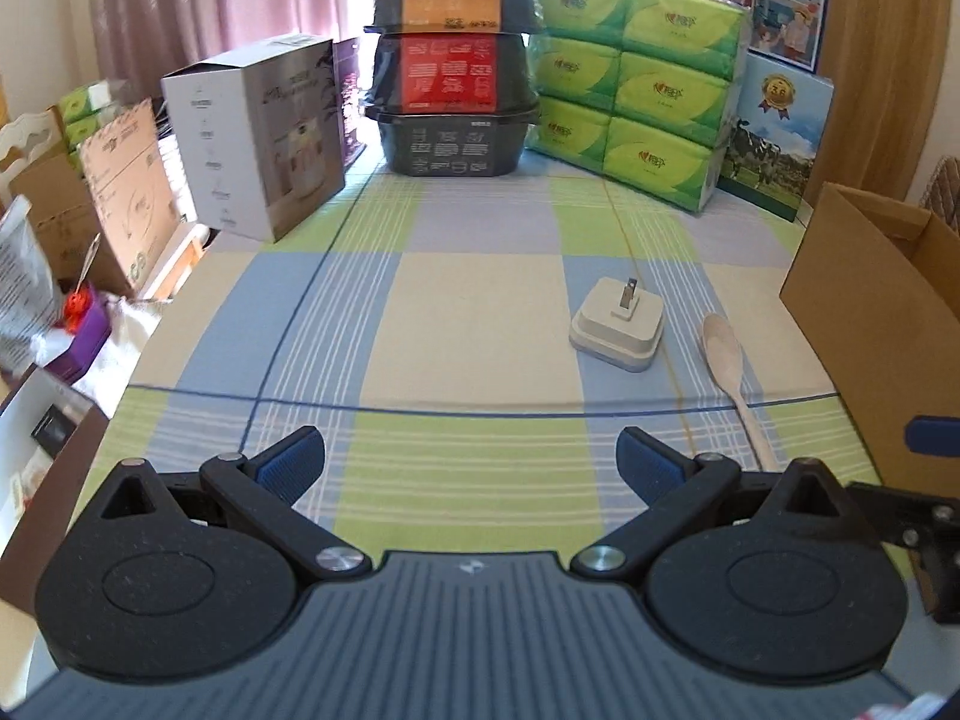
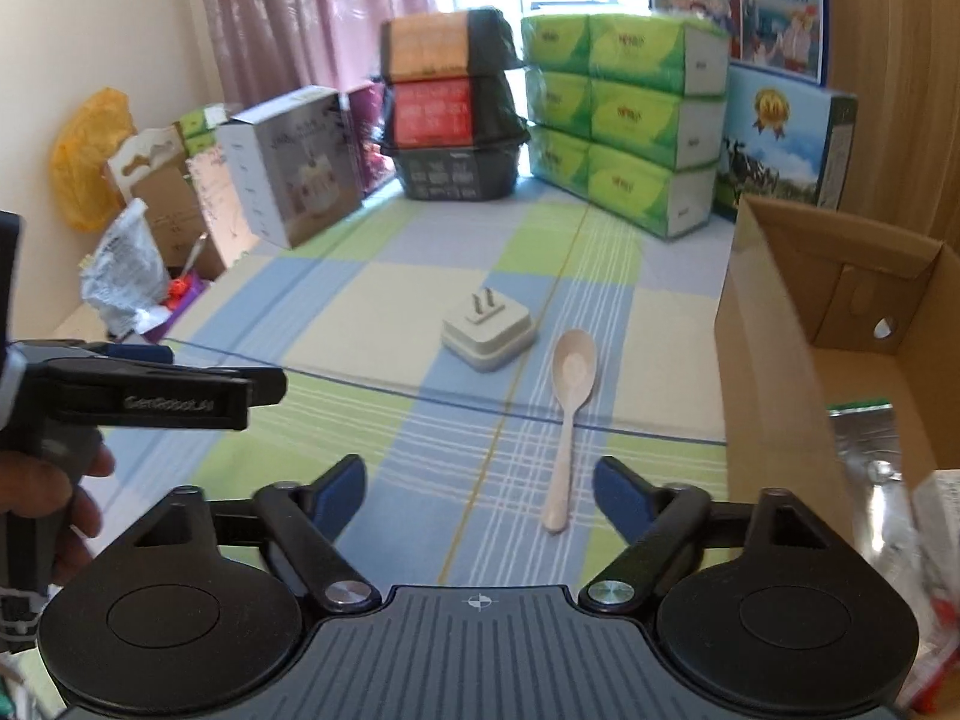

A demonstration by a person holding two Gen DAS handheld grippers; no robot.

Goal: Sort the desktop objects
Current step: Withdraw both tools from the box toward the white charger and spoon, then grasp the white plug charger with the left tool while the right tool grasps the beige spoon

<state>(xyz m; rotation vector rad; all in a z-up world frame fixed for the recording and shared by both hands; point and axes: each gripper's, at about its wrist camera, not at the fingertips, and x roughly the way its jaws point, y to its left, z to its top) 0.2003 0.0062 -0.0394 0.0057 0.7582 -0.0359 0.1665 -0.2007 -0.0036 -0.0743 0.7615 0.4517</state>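
A white plug adapter [image 1: 618, 324] [image 2: 489, 330] lies prongs-up on the checked tablecloth. Just to its right lies a pale spoon [image 1: 735, 378] [image 2: 570, 414], bowl away from me. My left gripper [image 1: 471, 459] is open above the cloth, with the adapter ahead and to its right. My right gripper [image 2: 480, 495] is open too, and the spoon's handle end lies just ahead of it, nearer its right finger. The left gripper [image 2: 144, 396] also shows at the left of the right wrist view, held by a hand [image 2: 60, 498].
An open cardboard box [image 2: 780, 372] [image 1: 870, 324] stands at the right and holds packets. At the back stand stacked black food containers [image 1: 453, 69], green tissue packs [image 1: 636, 90], a white carton [image 1: 258, 132] and a milk carton [image 1: 774, 138]. Clutter lines the table's left edge.
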